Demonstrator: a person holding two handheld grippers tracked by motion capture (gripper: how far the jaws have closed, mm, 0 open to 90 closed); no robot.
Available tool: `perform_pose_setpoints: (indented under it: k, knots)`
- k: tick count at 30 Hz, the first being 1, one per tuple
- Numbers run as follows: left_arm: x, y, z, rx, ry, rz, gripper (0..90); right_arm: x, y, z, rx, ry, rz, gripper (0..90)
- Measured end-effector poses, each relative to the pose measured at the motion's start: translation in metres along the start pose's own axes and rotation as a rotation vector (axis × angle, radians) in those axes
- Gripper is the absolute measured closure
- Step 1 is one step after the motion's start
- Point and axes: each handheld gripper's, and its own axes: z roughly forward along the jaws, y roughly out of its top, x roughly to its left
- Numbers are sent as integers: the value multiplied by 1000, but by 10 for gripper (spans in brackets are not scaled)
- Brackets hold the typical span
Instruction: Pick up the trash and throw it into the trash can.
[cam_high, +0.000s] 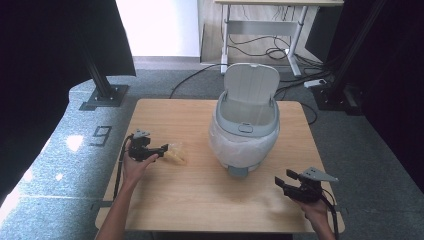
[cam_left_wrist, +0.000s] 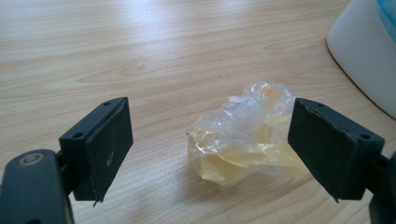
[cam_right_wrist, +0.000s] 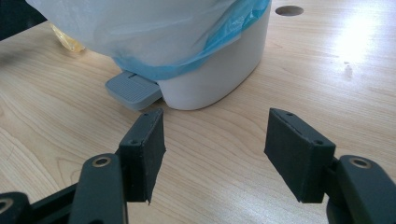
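A crumpled clear and yellowish plastic wrapper (cam_high: 176, 154) lies on the wooden table (cam_high: 200, 200), left of a white pedal bin (cam_high: 245, 130). The bin's grey lid (cam_high: 250, 82) stands up and a white liner hangs over its rim. My left gripper (cam_high: 165, 148) is at the wrapper's left side. In the left gripper view the wrapper (cam_left_wrist: 243, 140) sits between the wide-apart jaws of the left gripper (cam_left_wrist: 208, 140), close to the right pad, with a gap to the left pad. My right gripper (cam_high: 282, 179) rests open near the front right. Its jaws (cam_right_wrist: 215, 144) point at the bin's grey pedal (cam_right_wrist: 133, 88) with nothing between them.
The bin's white wall (cam_left_wrist: 359, 51) rises at the far right of the left gripper view. A round hole (cam_right_wrist: 289, 10) is in the tabletop beyond the bin. Black stands, cables and a desk frame are on the floor behind the table.
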Motion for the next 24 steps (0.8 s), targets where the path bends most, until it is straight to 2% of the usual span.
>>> perform_pose_setpoints:
  k: [3, 8, 14, 20, 24]
  knots:
    - [2, 2, 5, 13, -5, -1, 139, 0, 0, 0, 0, -1, -3, 375]
    - [5, 2, 17, 34, -13, -26, 144, 1, 0, 1, 3, 1, -9, 375]
    - [5, -2, 29, 65, -11, -25, 164, 0, -1, 0, 4, -3, -6, 375]
    - [3, -8, 37, 81, -53, -33, 209, 1, -1, 1, 7, -6, -9, 375]
    - [1, -10, 39, 72, -79, -38, 296, 1, -2, 0, 9, -10, -12, 375]
